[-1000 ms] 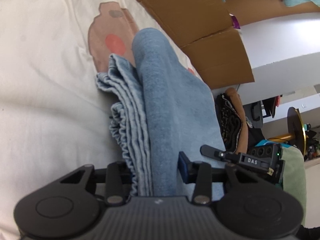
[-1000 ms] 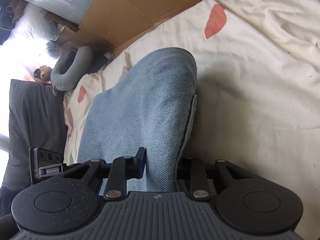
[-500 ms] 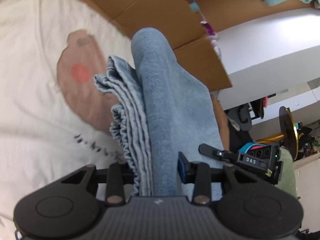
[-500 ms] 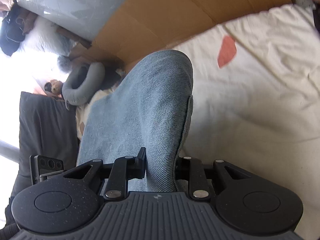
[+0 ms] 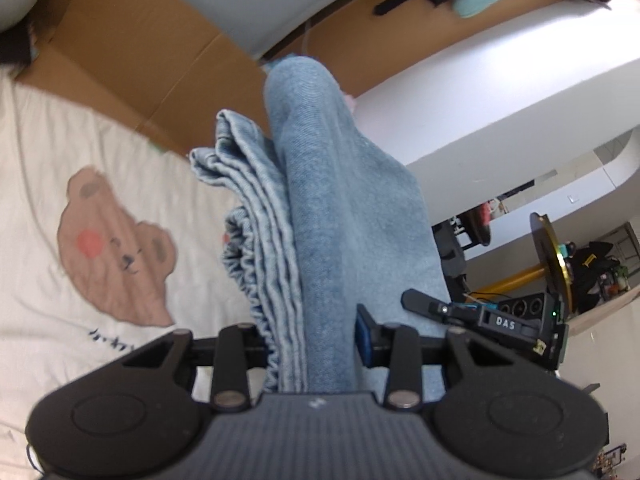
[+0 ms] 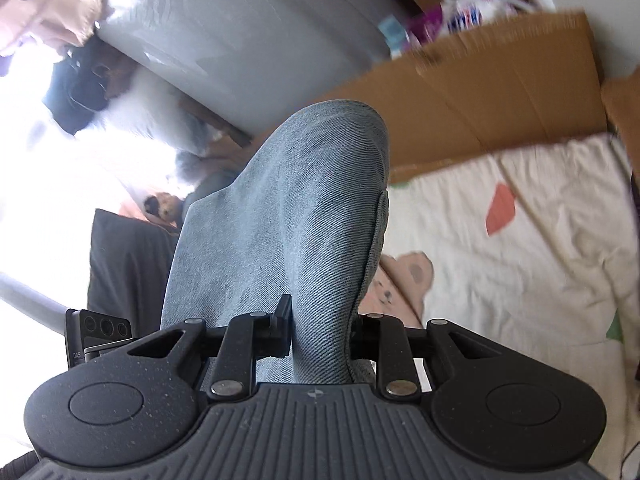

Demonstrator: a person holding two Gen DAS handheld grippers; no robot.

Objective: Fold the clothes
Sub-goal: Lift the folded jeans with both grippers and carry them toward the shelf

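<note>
A light blue denim garment (image 5: 340, 208) is bunched thickly between the fingers of my left gripper (image 5: 316, 340), which is shut on it; its gathered elastic waistband (image 5: 256, 240) hangs on the left side. The same denim garment (image 6: 288, 216) fills the right wrist view, draped forward over my right gripper (image 6: 320, 332), shut on a fold of it. Both grippers hold the cloth well above the cream bedspread (image 5: 48, 184). The other gripper (image 5: 500, 320) shows at the right of the left wrist view.
The bedspread carries a brown bear print (image 5: 116, 240) and red patches (image 6: 500, 208). Flattened cardboard (image 6: 500, 80) stands along the bed's far edge. A white wall or cabinet (image 5: 500, 80) is to the right. A dark cushion (image 6: 128, 264) and grey neck pillow lie at the left.
Both grippers have risen with the denim still clamped. The bedspread has dropped away and more cardboard, wall and room now show behind the cloth.
</note>
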